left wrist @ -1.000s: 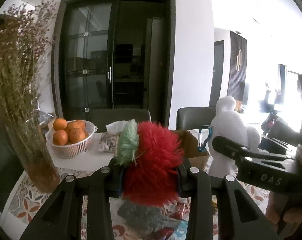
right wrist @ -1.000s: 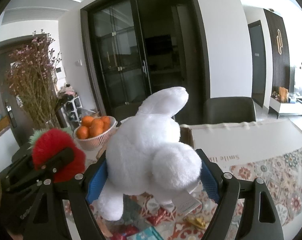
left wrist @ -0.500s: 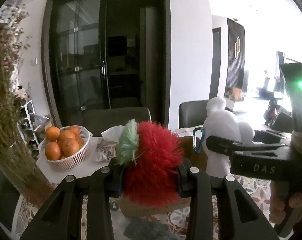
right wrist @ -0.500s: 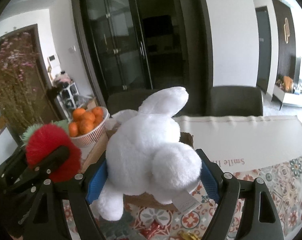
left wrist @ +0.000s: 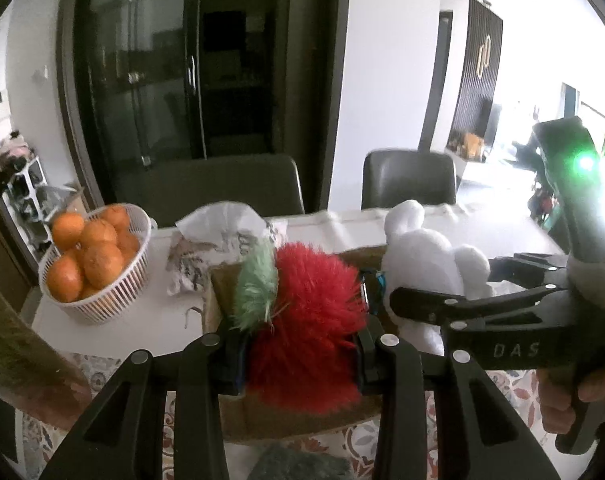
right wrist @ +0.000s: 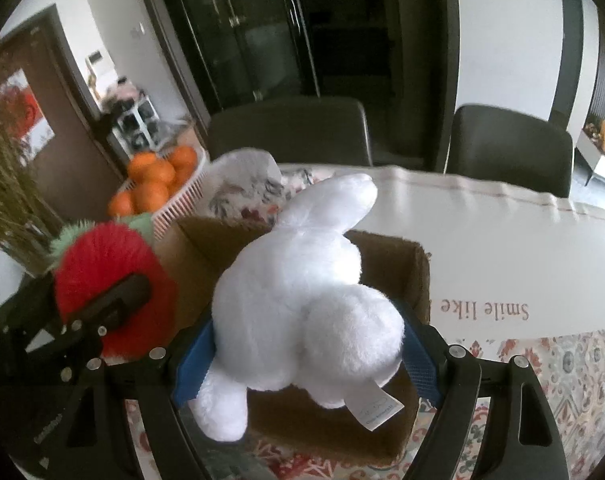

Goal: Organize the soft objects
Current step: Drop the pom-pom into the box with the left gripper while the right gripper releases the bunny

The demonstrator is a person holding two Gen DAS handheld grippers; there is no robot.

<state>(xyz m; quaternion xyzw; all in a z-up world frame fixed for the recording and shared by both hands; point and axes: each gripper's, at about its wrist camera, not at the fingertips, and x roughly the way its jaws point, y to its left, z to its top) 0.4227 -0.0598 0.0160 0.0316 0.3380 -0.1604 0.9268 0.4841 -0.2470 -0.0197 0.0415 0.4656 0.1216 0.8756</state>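
Observation:
My left gripper (left wrist: 300, 354) is shut on a fluffy red strawberry toy (left wrist: 314, 320) with a green tuft, held over the near left edge of a brown cardboard box (left wrist: 222, 280). My right gripper (right wrist: 306, 354) is shut on a white plush rabbit (right wrist: 302, 292), held above the same box (right wrist: 414, 272). The strawberry toy (right wrist: 110, 264) and the left gripper show at the left of the right wrist view. The rabbit (left wrist: 422, 260) and the right gripper show at the right of the left wrist view.
A white basket of oranges (left wrist: 90, 256) stands at the back left on the table. A patterned tissue pack (left wrist: 218, 240) lies behind the box. Dried flowers (right wrist: 6, 184) stand at the left. Two dark chairs (right wrist: 510, 140) face the far edge. A patterned tablecloth (right wrist: 562, 360) covers the near side.
Both grippers have moved forward and down toward the box with their toys. The box now lies right under the strawberry and the rabbit.

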